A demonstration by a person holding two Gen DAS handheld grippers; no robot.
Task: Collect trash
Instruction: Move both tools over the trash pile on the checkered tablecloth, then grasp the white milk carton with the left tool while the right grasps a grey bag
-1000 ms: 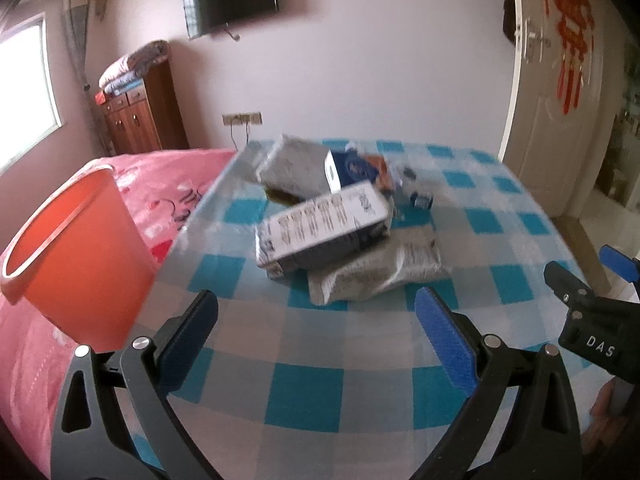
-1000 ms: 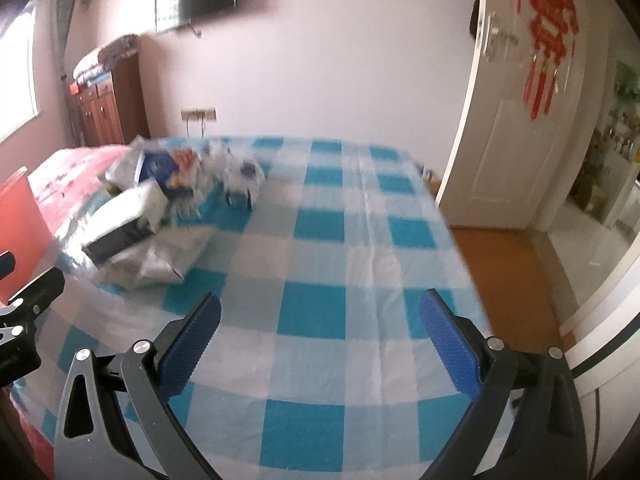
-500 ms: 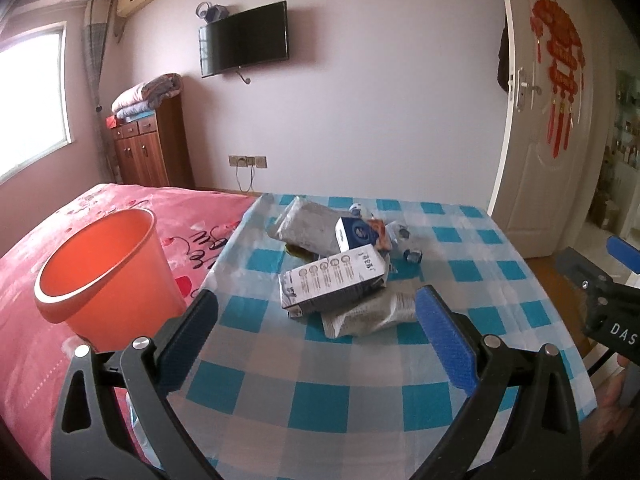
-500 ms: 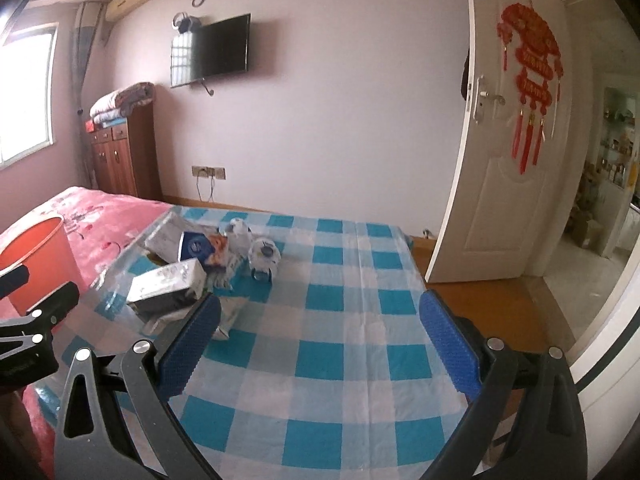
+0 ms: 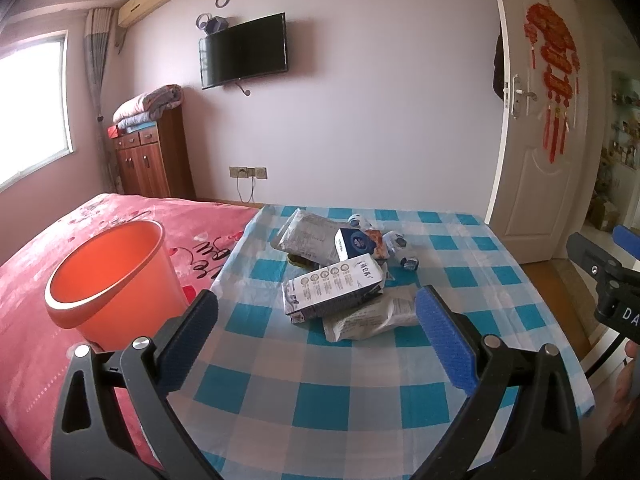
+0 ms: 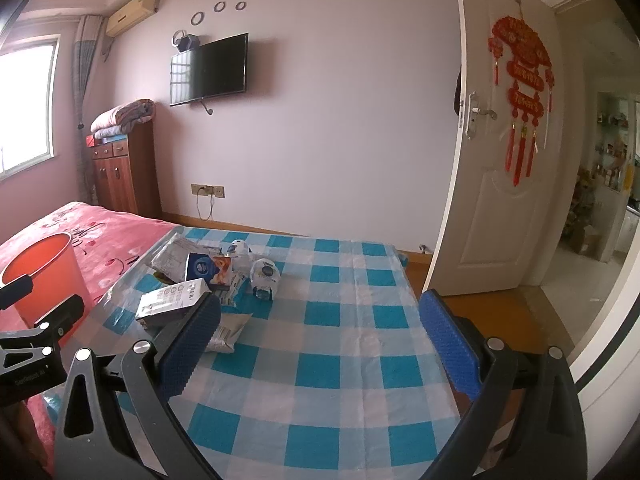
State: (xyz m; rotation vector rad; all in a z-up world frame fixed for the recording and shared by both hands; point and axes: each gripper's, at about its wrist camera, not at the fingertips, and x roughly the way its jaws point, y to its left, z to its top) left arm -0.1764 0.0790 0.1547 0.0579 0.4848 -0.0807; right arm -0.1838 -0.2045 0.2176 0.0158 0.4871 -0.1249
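Left wrist view: the trash pile (image 5: 344, 272) lies at frame centre on the blue-checked tablecloth (image 5: 360, 396). The uppermost item is a white carton (image 5: 332, 290) with a row of round icons and characters too small to read; behind it stands a blue-and-white box (image 5: 354, 245), its print also unreadable. A silver foil bag (image 5: 372, 316) lies under the carton, and a grey printed bag (image 5: 306, 234) sits at the far side of the pile. The orange bucket (image 5: 108, 276) stands at centre left on the pink bedspread (image 5: 28, 320), which carries dark script lettering — not legible. The left gripper (image 5: 316, 330) is spread wide, blue pads well apart, holding nothing and touching nothing. At the right edge, the other tool's body shows the white letters "DA", cut off by the frame.

Right wrist view: the trash pile (image 6: 212, 276) lies at centre left, with two small crumpled bottles (image 6: 264, 274) at its right side. The orange bucket (image 6: 44, 276) is at the left edge. The right gripper (image 6: 320, 338) is spread wide and empty — its left pad overlaps the foil bag in the picture, but contact cannot be confirmed. The tool at lower left bears small grey lettering, unreadable.
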